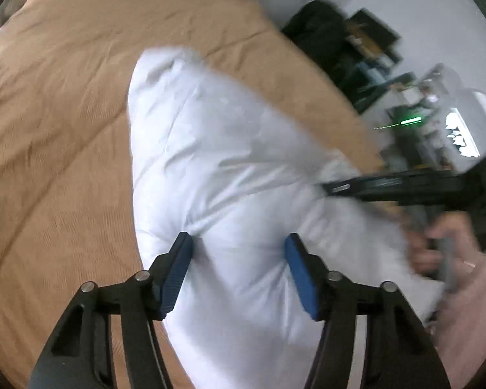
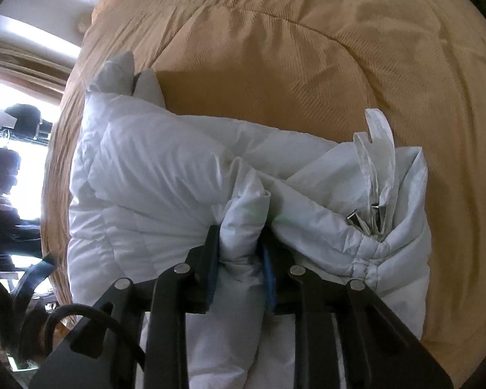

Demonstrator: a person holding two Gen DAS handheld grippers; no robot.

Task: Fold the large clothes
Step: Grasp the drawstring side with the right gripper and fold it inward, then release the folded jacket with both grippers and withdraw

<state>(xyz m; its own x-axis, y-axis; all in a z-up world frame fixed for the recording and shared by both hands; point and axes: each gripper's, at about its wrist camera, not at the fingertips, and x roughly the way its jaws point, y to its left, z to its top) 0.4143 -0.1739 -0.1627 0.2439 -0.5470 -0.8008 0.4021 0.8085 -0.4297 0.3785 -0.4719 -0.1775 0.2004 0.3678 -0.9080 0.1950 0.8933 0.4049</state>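
Note:
A white puffy down jacket (image 1: 230, 162) lies bunched on a tan bedspread (image 1: 55, 123). In the left wrist view my left gripper (image 1: 238, 243) has its blue pads wide apart with a thick bulge of the jacket pressed between them. In the right wrist view my right gripper (image 2: 239, 236) is shut on a fold of the white jacket (image 2: 165, 175). The jacket's drawstring cords with metal tips (image 2: 372, 207) stick up at the right. The right gripper also shows in the left wrist view (image 1: 340, 188), held by a hand against the jacket's right side.
The tan bedspread (image 2: 307, 48) covers the whole bed around the jacket. Dark furniture and shelves (image 1: 350, 52) stand beyond the bed's far edge. A bright window (image 2: 13, 97) and dark clutter sit at the left of the right wrist view.

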